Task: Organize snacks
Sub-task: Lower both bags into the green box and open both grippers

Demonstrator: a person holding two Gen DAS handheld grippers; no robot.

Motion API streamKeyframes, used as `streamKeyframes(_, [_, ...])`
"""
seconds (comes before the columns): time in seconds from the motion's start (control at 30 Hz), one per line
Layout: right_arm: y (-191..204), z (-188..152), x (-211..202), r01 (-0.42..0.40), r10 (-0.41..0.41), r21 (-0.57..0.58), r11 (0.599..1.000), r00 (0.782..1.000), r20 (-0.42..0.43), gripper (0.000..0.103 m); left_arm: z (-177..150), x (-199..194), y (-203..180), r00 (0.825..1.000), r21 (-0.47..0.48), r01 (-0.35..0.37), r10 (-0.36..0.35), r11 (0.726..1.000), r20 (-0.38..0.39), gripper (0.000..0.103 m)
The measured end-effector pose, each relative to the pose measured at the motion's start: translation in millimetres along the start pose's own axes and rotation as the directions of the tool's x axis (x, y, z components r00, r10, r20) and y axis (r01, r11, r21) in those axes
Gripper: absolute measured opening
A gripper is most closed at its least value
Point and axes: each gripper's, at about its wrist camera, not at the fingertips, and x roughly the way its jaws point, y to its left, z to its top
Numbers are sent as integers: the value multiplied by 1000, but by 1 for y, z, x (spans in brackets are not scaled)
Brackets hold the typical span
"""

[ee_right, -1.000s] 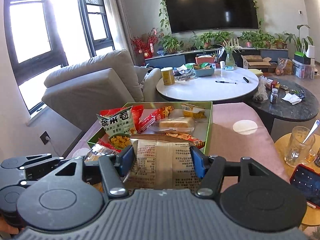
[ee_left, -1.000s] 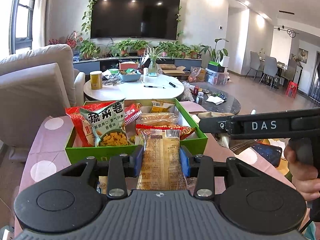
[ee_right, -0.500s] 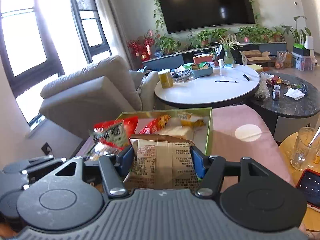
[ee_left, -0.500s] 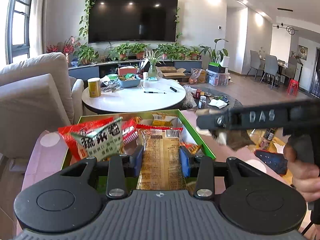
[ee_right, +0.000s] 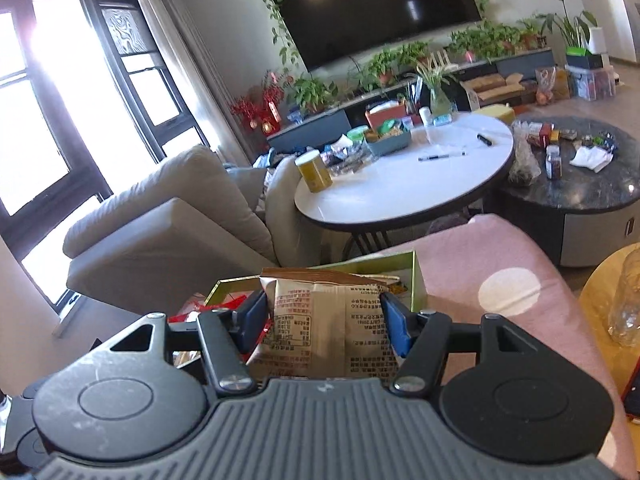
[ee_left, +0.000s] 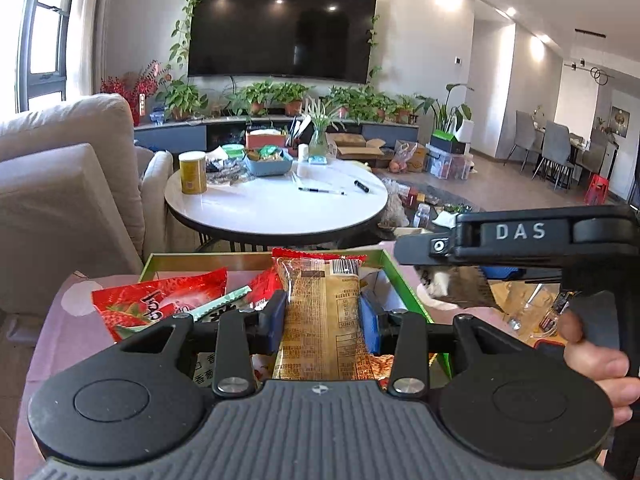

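Note:
My left gripper (ee_left: 322, 314) is shut on a clear bread packet with red ends (ee_left: 324, 312), held above the green snack box (ee_left: 394, 276). A red strawberry snack bag (ee_left: 156, 304) lies in the box at the left. My right gripper (ee_right: 324, 320) is shut on a beige snack bag with red print (ee_right: 326, 320), held over the near end of the same green box (ee_right: 412, 276). The right gripper's black body (ee_left: 516, 236) shows in the left wrist view, right of the box.
The box sits on a pink cloth with white dots (ee_right: 508, 284). Beyond stand a white round table (ee_left: 276, 204), a dark round table (ee_right: 580, 172) and a beige sofa (ee_left: 60, 184). A glass (ee_right: 626, 304) and a phone are at the right.
Both grippers have moved forward over the box with their packets still held. The right wrist view has tilted to the left, and the box now lies lower and closer in both views.

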Motion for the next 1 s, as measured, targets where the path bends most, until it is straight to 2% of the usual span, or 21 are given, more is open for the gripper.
streamKeyframes(0.33, [-11, -3, 36, 15, -13, 22, 1000, 998, -59, 66, -6, 31, 10, 998, -5, -5, 5, 1000, -55, 36])
streamKeyframes(0.77, [-14, -5, 52, 21, -18, 27, 999, 995, -95, 67, -7, 39, 8, 997, 7, -21, 21, 1000, -71, 37])
streamKeyframes(0.87, [-14, -6, 55, 28, -26, 26, 999, 994, -103, 68, -9, 41, 5, 997, 16, -25, 26, 1000, -79, 47])
streamKeyframes(0.93, [-13, -7, 56, 33, -31, 16, 999, 994, -104, 69, -11, 42, 3, 997, 24, -19, 21, 1000, -80, 58])
streamKeyframes(1.0, [-13, -9, 54, 30, -29, 9, 1000, 994, -102, 69, -12, 41, 0, 997, 38, -24, 27, 999, -79, 61])
